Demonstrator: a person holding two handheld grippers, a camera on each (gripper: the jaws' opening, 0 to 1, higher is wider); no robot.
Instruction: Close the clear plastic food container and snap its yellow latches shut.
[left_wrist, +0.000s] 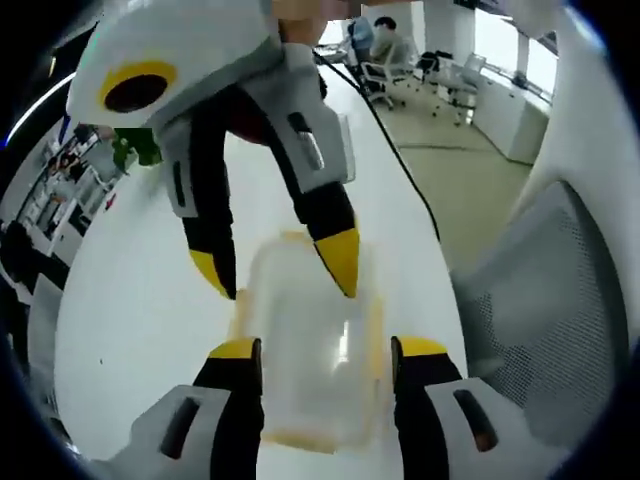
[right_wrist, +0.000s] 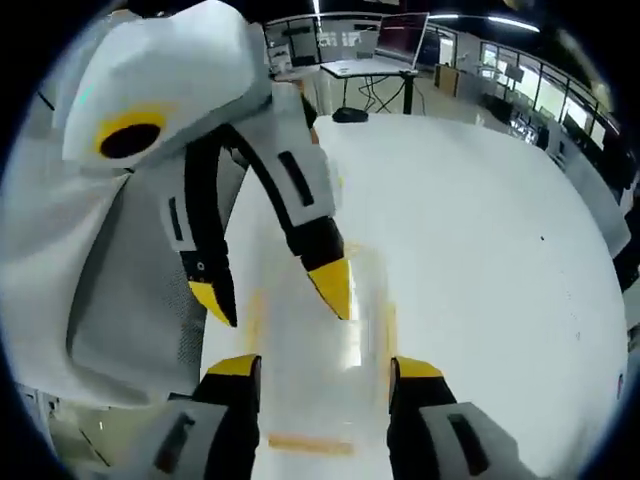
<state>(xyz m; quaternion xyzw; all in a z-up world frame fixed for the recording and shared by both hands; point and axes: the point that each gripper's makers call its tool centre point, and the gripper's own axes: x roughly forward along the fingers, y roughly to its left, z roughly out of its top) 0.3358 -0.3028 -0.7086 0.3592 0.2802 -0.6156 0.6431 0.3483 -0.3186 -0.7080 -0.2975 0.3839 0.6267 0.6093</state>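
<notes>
Fingers (left_wrist: 232, 348) spread | both grippers straddle clear container (left_wrist: 300, 350) | white table (left_wrist: 140, 320)

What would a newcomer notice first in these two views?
Two white grippers with yellow-tipped fingers meet over the clear plastic container on the white table. In the left gripper view, the left gripper straddles the container while the right gripper reaches down from above. A grey mesh chair stands alongside.

white gripper (left_wrist: 328, 352), yellow-tipped black jaws

Bright, even office light on my feeds, glare off the white bench (right_wrist: 480, 230), heavy fisheye bending at edges, right gripper view motion-blurred.
</notes>
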